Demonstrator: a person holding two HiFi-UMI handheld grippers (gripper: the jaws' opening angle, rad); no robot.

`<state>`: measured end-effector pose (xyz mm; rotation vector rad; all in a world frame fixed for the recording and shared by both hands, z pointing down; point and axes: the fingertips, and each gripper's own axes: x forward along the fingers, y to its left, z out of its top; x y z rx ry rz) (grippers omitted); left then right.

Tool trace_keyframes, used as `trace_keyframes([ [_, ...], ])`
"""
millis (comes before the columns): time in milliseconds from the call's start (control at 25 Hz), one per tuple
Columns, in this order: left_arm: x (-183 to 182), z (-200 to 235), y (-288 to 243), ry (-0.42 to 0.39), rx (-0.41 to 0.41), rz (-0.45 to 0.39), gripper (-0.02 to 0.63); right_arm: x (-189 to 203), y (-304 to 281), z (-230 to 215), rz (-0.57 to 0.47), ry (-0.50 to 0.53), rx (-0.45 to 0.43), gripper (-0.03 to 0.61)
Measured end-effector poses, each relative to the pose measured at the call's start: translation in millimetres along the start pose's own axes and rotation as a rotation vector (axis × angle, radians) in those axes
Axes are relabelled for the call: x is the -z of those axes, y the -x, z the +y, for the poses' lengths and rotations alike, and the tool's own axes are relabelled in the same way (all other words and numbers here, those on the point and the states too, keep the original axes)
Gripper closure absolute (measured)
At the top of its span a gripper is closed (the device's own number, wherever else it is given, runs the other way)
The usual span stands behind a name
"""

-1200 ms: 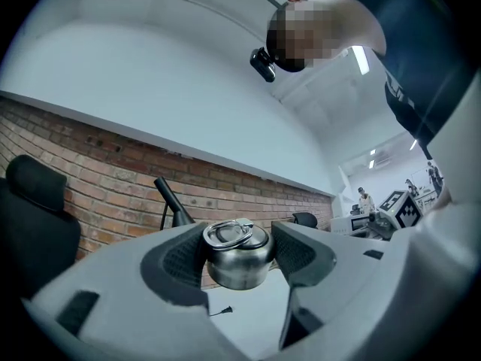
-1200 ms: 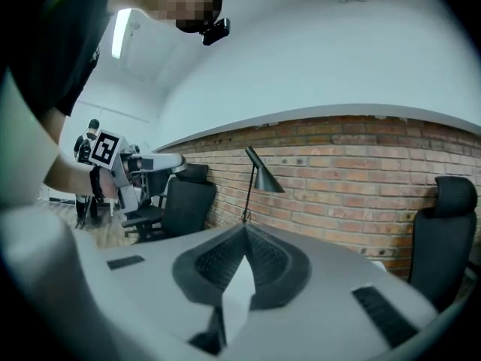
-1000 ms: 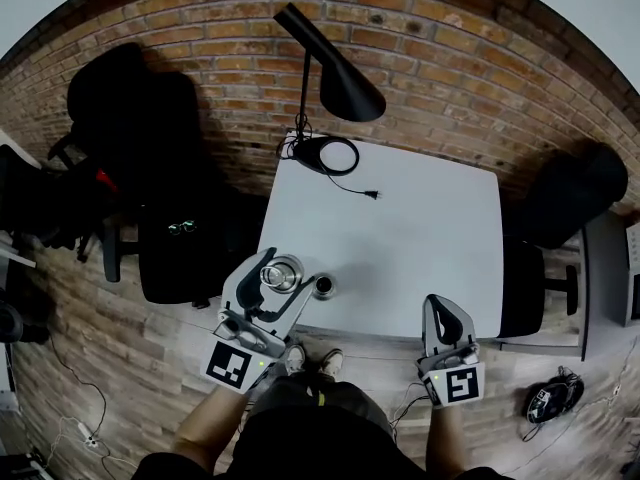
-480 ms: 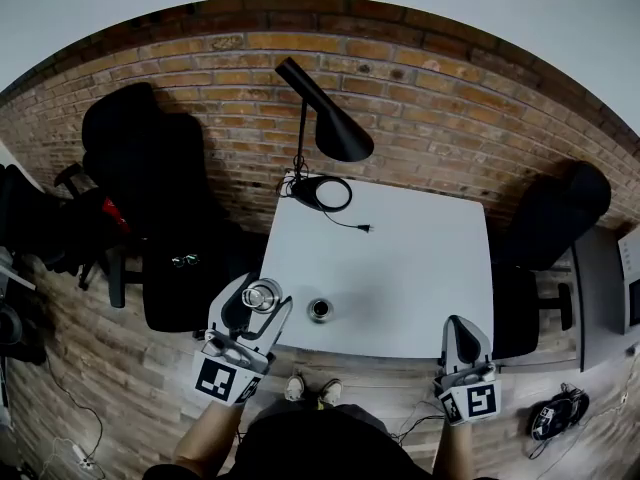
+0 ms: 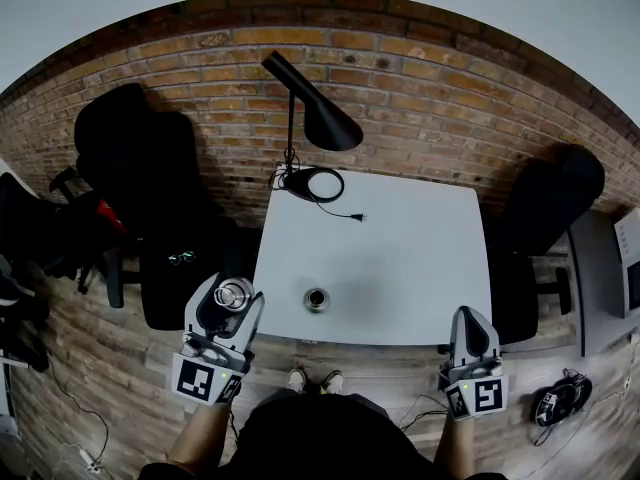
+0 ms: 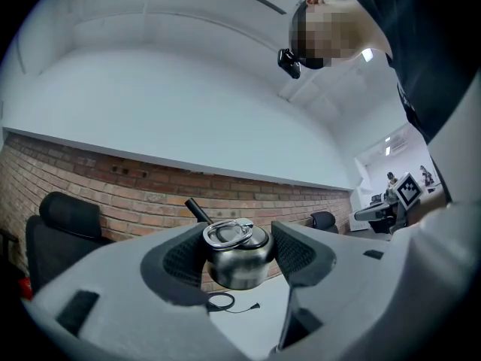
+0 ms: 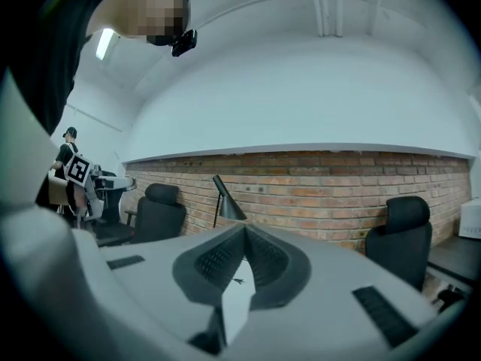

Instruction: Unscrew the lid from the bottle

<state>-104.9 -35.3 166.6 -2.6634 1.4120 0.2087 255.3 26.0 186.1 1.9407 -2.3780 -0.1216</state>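
Left gripper view shows the steel bottle [image 6: 239, 258] upright between the two pads, its domed top carrying a ring handle. The left gripper [image 5: 228, 301] pinches it on both sides. In the head view the bottle sits just off the near left corner of the white table [image 5: 400, 258]. A small round metal piece [image 5: 317, 299] stands near the table's front edge. The right gripper [image 5: 470, 320] hangs off the near right corner, jaws pressed together on nothing. A black lamp [image 5: 318, 118] stands at the table's far side.
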Motion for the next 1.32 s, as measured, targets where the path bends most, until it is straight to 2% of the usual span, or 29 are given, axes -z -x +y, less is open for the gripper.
trace_keyframes([
  [280, -0.6, 2.1, 1.7, 0.003, -0.005, 0.004, 0.347, 5.1, -4.9, 13.4, 0.027, 0.034, -0.039, 0.565],
  [520, -2.7, 4.9, 3.7, -0.005, -0.007, -0.005, 0.347, -6.2, -16.0, 24.5, -0.024, 0.061, -0.058, 0.565],
  [640, -2.9, 6.4, 5.4, -0.011, -0.013, -0.019, 0.347, 1.6, -15.4, 29.7, 0.01, 0.077, -0.064, 0.565],
  [840, -2.4, 4.7, 9.7, 0.0, -0.013, -0.013, 0.347, 5.1, -15.9, 33.0, 0.017, 0.068, -0.066, 0.565],
  [1040, -14.2, 2.6, 10.5, -0.002, -0.002, -0.08, 0.347, 6.8, -16.3, 38.2, 0.007, 0.066, -0.073, 0.565],
  [1320, -11.5, 2.3, 14.3, -0.014, -0.015, -0.069, 0.347, 6.3, -13.9, 40.0, 0.012, 0.081, -0.084, 0.565],
])
